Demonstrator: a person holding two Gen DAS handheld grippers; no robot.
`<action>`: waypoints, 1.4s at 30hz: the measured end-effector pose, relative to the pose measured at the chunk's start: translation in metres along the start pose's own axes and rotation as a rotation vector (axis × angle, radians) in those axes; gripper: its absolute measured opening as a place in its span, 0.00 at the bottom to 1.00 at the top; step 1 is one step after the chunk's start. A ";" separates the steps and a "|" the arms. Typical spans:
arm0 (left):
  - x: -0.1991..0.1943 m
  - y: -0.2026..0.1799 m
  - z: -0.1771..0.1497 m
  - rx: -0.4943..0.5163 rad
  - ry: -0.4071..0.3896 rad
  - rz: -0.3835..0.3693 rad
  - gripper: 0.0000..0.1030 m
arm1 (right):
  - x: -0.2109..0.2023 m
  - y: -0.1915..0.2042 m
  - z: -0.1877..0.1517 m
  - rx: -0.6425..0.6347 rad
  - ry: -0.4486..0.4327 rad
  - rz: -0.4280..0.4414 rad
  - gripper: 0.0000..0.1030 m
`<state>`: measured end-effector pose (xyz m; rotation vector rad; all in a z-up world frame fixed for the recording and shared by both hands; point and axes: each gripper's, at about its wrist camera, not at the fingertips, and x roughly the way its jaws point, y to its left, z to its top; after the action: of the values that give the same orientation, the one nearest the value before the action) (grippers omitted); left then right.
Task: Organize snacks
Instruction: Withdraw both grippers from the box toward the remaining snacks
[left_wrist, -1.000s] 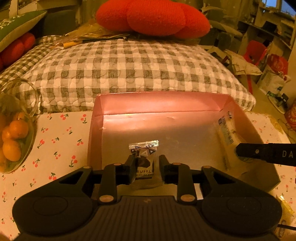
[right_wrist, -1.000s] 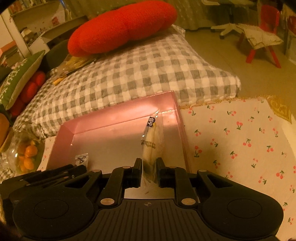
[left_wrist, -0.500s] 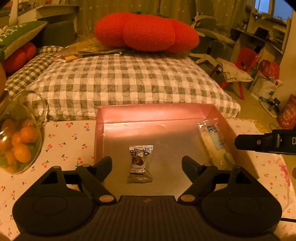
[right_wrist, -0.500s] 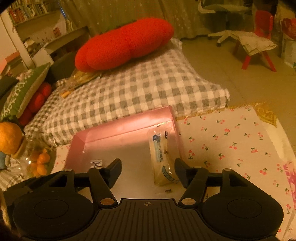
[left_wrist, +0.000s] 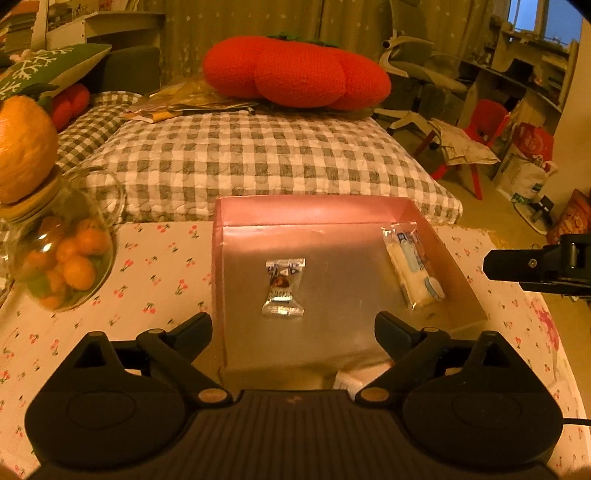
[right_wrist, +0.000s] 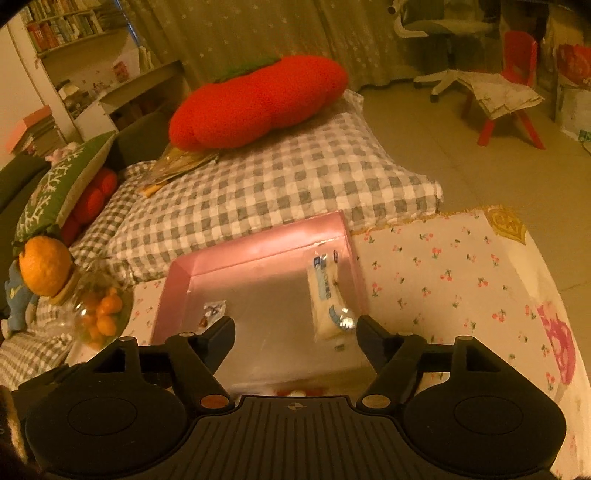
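A pink box (left_wrist: 314, 210) (right_wrist: 258, 254) lies open on the cherry-print cloth. On its floor rests a small silver truffle candy (left_wrist: 282, 288) (right_wrist: 212, 312), left of middle. A long white snack packet (left_wrist: 413, 271) (right_wrist: 327, 295) lies along the right wall. My left gripper (left_wrist: 293, 326) hovers above the box's near edge, its jaws still opening, nothing between them. My right gripper (right_wrist: 295, 330) is also raised, its jaws opening, with the packet's near end just inside the right finger but untouched. A right gripper finger (left_wrist: 532, 264) shows at the right edge of the left wrist view.
A glass jar of small oranges (left_wrist: 66, 258) (right_wrist: 99, 314) with a big orange on its lid stands left of the box. Behind the table lie a checked cushion (left_wrist: 258, 162) and a red tomato pillow (left_wrist: 295, 72). A red chair (right_wrist: 513, 85) stands on the floor at the right.
Both grippers let go: the left released the truffle candy, the right the white packet. Both opened wide and drew up and back from the box, where the snacks stay.
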<state>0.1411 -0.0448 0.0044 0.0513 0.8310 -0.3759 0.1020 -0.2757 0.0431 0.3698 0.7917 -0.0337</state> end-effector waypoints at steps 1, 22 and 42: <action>-0.003 0.000 -0.002 -0.001 0.000 0.002 0.94 | -0.002 0.001 -0.003 0.000 0.005 0.002 0.72; -0.050 0.013 -0.049 0.013 0.074 0.045 0.99 | -0.029 0.015 -0.056 0.023 0.097 -0.001 0.84; -0.054 0.051 -0.097 -0.014 0.151 0.050 0.99 | -0.024 0.010 -0.098 0.012 0.230 0.009 0.86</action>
<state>0.0565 0.0377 -0.0275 0.0878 0.9794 -0.3222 0.0192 -0.2365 0.0005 0.3929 1.0178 0.0133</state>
